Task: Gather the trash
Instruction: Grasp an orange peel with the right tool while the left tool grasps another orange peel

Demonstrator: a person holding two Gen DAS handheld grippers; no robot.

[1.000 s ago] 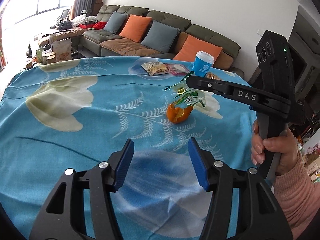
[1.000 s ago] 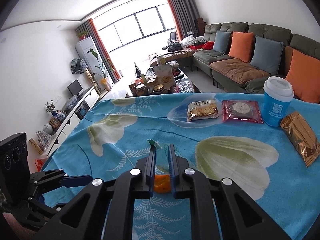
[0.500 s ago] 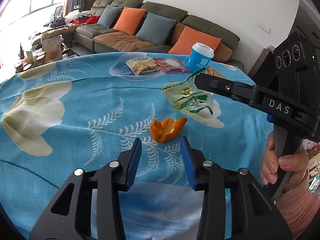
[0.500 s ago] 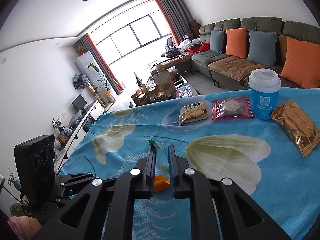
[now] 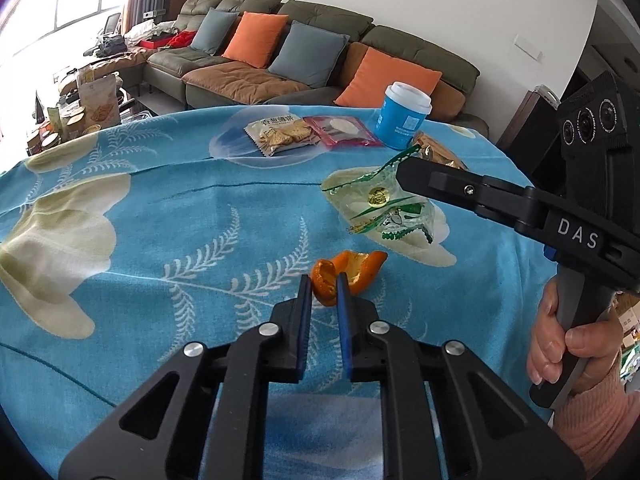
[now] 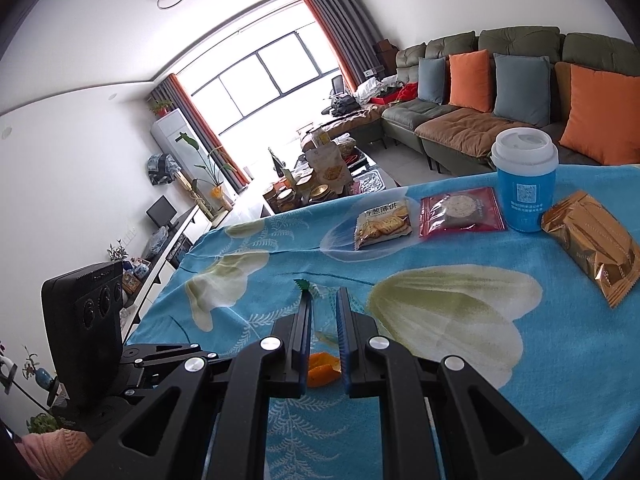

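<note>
So both bits of trash look grabbed but nothing's binned yet; left hand-held gripper (image 5: 323, 285) has nearly closed on the orange peel (image 5: 347, 274), low on the bench (image 5: 132, 240); right hand-held gripper (image 6: 322, 300) is pinched on the clear green wrapper (image 5: 382, 204), lifted at 2 o'clock from the peel; no bin in sight; blue cup (image 6: 525, 184), cracker pack (image 6: 383, 224), red packet (image 6: 460, 212) and gold packet (image 6: 592, 246) sit around 12, not blocking.

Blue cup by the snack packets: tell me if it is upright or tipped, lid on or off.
Upright, lid on. The blue cup stands on its base on the tablecloth, white lid seated on top. Contents cannot be seen.
</note>
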